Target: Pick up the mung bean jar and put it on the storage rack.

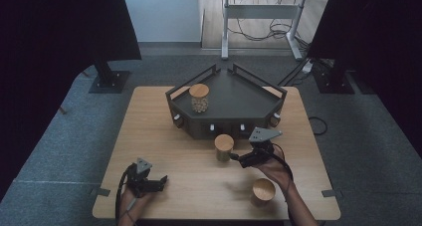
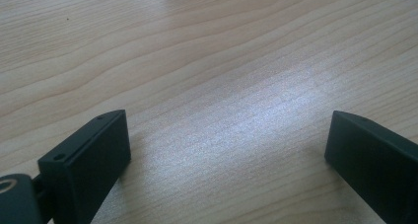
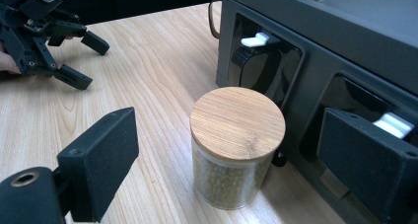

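Here, we count three wooden-lidded jars and two hand-held grippers.
Right hand-held gripper (image 3: 229, 160) gapes, released, around the centre jar (image 3: 236, 145); left hand-held gripper (image 2: 226, 160) gapes empty, lower left; pale wooden tabletop (image 1: 164, 151), grey carpet (image 1: 59, 136).

right claw (image 3: 229, 160) gapes wide around the lidded jar (image 3: 236, 145), pads apart.
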A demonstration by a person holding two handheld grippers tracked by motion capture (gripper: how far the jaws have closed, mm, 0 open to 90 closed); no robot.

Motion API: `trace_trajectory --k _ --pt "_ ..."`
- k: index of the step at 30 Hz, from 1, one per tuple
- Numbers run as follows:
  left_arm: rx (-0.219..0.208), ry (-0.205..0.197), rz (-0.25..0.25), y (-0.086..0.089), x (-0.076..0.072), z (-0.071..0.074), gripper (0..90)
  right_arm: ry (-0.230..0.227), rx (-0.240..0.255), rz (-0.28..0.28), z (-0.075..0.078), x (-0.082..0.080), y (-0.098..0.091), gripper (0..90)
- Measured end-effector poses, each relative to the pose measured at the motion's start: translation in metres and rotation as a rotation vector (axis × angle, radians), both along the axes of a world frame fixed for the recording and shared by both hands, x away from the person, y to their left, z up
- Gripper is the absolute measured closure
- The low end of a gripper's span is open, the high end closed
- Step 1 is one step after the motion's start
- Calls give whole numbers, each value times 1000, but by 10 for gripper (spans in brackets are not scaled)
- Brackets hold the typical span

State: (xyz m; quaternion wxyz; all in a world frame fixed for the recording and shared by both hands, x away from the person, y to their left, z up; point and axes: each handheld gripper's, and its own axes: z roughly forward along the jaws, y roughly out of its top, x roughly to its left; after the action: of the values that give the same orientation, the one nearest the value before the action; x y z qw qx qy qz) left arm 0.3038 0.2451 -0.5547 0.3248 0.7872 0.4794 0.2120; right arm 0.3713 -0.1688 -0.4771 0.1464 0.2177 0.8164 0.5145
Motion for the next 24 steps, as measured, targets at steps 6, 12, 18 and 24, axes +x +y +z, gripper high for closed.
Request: trace_trajectory --k 6,12,18,24 --pt "0 0 0 0 0 0 32 -8 -11 29 -2 5 5 85" --pt "0 0 0 0 0 0 32 -4 -17 51 -4 10 8 88" --pt "-1 0 0 0 0 0 32 3 -24 75 -8 15 12 89" --pt "0 0 0 0 0 0 33 6 -42 90 -12 20 17 85"
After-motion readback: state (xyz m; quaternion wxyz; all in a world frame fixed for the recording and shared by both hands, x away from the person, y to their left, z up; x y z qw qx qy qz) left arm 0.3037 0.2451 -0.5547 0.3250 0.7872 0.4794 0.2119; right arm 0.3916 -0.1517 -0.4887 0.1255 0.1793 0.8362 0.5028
